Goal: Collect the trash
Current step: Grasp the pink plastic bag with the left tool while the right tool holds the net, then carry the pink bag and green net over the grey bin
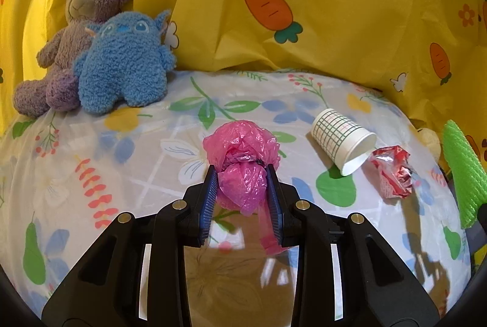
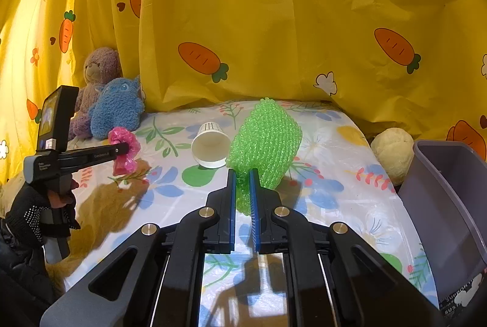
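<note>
While the floral sheet (image 1: 127, 162) spreads beneath both tools, your right gripper (image 2: 242, 174) has its jaws pinched narrow on the green foam net (image 2: 268, 141), which rises ahead of them, the grey bin (image 2: 447, 193) off to their right. Your left gripper (image 1: 242, 171) clamps the pink bag (image 1: 242, 153) (its knot sits just beyond the tips). The paper cup (image 1: 344, 141) and red wrapper (image 1: 392, 174) lie right of those jaws.

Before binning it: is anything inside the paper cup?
The paper cup lies on its side, mouth toward the right wrist camera; the visible interior looks empty. Its lower inside wall is hidden.
</note>
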